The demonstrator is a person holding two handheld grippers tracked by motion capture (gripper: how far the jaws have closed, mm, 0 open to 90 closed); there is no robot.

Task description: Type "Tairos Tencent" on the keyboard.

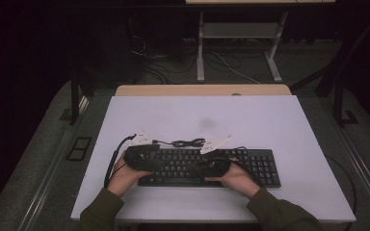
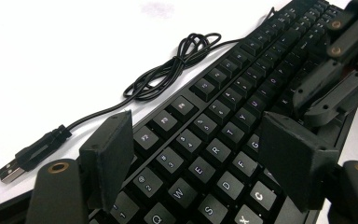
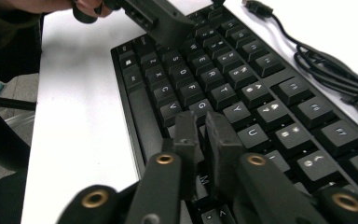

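Note:
A black keyboard [image 1: 250, 166] lies across the near half of the white table [image 1: 197, 115]. Its thin black cable [image 1: 188, 142] is coiled just behind it, and the cable [image 2: 168, 70] ends in a USB plug [image 2: 16, 168] on the table. My left gripper [image 1: 160, 161] hovers over the keyboard's left end. In the left gripper view it [image 2: 196, 135] stands open, with the letter keys [image 2: 214, 149] below and nothing between its jaws. My right gripper [image 1: 198, 168] is over the middle of the keyboard. In the right gripper view it [image 3: 200, 119] is shut, tips down at the keys [image 3: 200, 105] near G.
The table's far edge meets a wooden strip [image 1: 202, 90]. Beyond it are a metal desk frame [image 1: 200, 48] and loose floor cables [image 1: 149, 57]. A faint grey smudge [image 1: 207, 122] marks the tabletop. The person's sleeves [image 1: 101, 211] come in at the near edge.

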